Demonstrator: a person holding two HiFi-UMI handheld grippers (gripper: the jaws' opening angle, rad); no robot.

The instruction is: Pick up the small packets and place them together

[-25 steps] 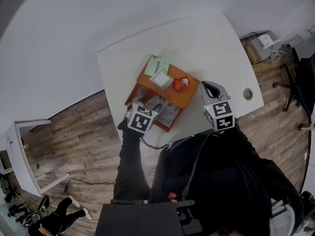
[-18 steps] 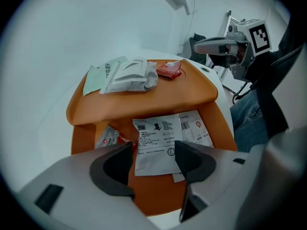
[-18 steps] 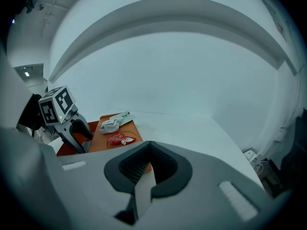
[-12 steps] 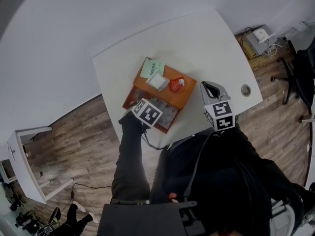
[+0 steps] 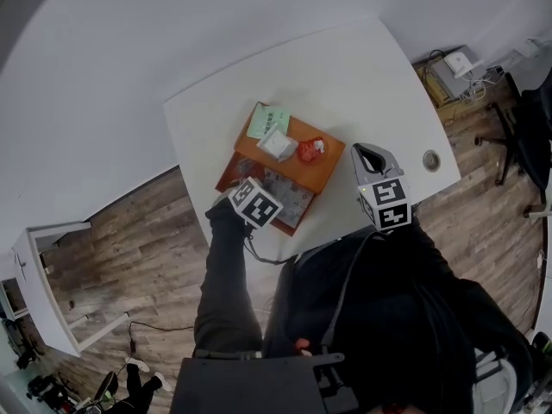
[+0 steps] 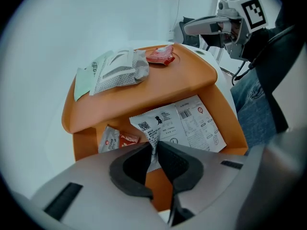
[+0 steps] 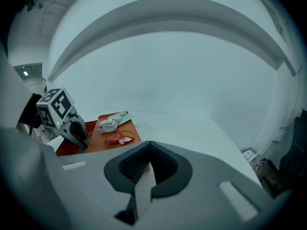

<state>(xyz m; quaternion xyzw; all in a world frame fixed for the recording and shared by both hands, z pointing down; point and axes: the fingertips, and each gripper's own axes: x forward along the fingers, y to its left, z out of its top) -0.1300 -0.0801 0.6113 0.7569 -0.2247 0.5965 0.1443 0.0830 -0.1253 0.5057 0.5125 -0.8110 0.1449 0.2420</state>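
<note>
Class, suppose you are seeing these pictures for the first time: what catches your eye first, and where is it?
The bright orange tray on the white table stands out first, with a red packet and a pale packet on its upper level. Next comes the left gripper: its jaws have just been closing and now pinch the edge of a white printed packet lying in the tray's lower part.

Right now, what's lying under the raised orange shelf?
Lower tray shows a white printed packet, its corner pinched by the left gripper, whose jaws have just been closing, and a red-and-white sachet. Anything further back beneath the shelf is covered.
</note>
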